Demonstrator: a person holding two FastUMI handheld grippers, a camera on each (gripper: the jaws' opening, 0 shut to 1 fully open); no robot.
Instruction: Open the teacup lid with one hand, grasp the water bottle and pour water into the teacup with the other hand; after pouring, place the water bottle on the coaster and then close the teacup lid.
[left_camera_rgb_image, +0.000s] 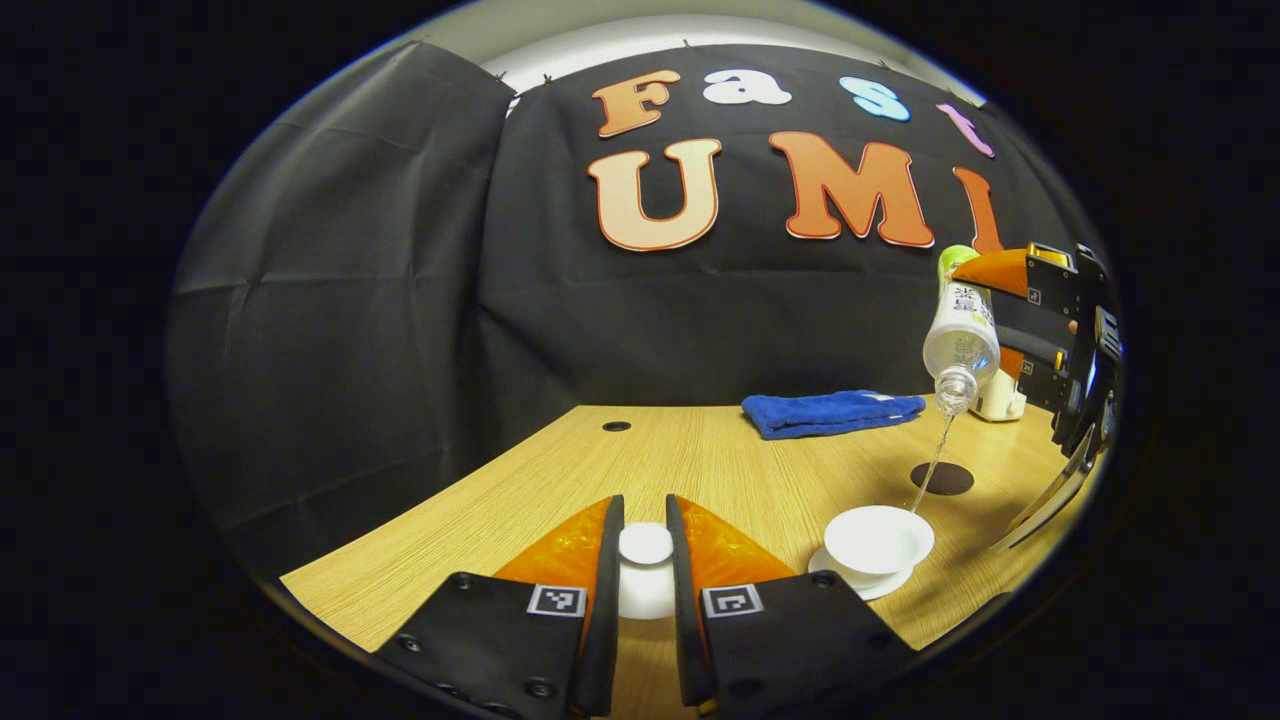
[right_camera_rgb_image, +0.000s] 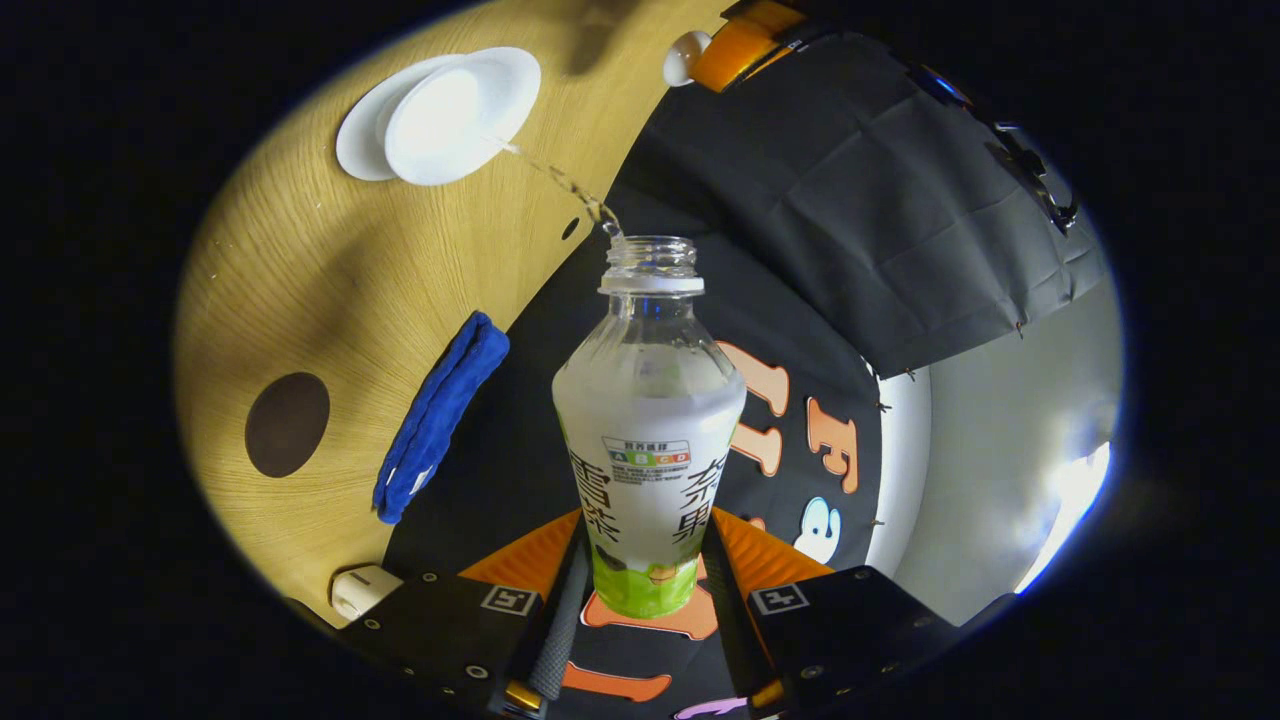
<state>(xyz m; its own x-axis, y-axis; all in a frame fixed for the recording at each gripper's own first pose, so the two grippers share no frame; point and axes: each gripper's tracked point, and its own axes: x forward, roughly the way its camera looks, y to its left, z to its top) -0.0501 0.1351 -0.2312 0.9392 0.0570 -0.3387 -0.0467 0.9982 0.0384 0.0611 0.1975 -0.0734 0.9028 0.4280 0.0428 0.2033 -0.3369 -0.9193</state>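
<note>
Teacup (left_camera_rgb_image: 879, 540), white and uncovered, sits on its saucer on the worktop (left_camera_rgb_image: 700, 460) in the left gripper view; the left tool (left_camera_rgb_image: 645, 560) grips the lid (left_camera_rgb_image: 645, 545). Right gripper view: the right tool (right_camera_rgb_image: 645, 590) clamps the tilted bottle (right_camera_rgb_image: 648, 440), water streaming to the cup; its base is hidden.

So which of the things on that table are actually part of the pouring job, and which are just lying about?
In use:
- water bottle, tipped and pouring, in the right hand-held gripper
- teacup on its saucer
- teacup lid, in the left hand-held gripper
- dark round coaster, where the bottle goes next

Lying about:
- blue cloth
- small white object at the table's edge
</note>
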